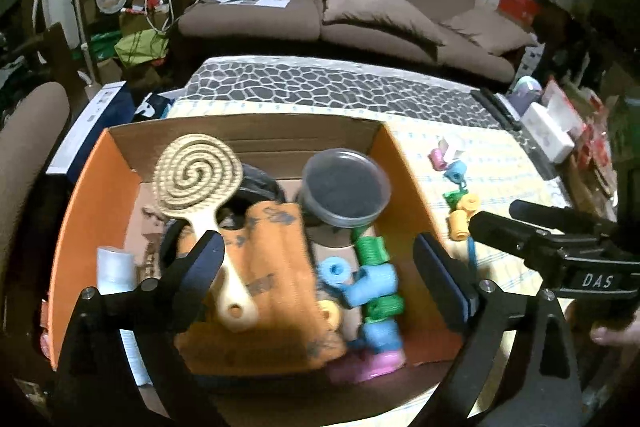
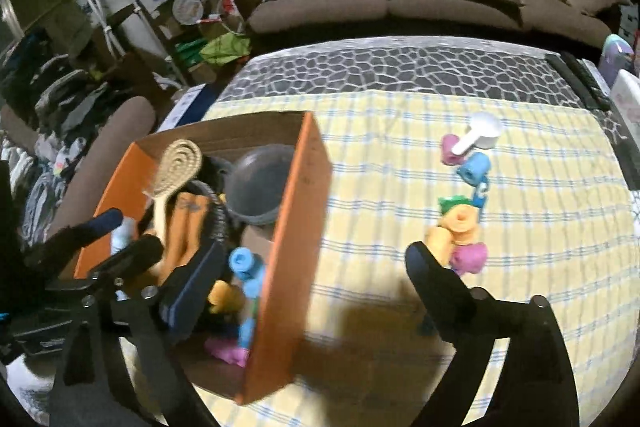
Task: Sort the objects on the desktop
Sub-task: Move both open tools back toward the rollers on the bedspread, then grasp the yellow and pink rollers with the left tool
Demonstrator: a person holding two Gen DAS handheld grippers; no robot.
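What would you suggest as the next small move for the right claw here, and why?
Probably ease the right claw forward and to its right toward the string of foam rollers left on the yellow checked cloth. It is open and holds nothing, the orange box already holds similar rollers, and this string, with the white scoop, still lies outside it.

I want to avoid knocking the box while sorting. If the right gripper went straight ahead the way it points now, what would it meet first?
Probably the yellow checked cloth on the table, just right of the orange box. The open right gripper has its left finger over the box's near wall, so that wall may be clipped first; depth is unclear.
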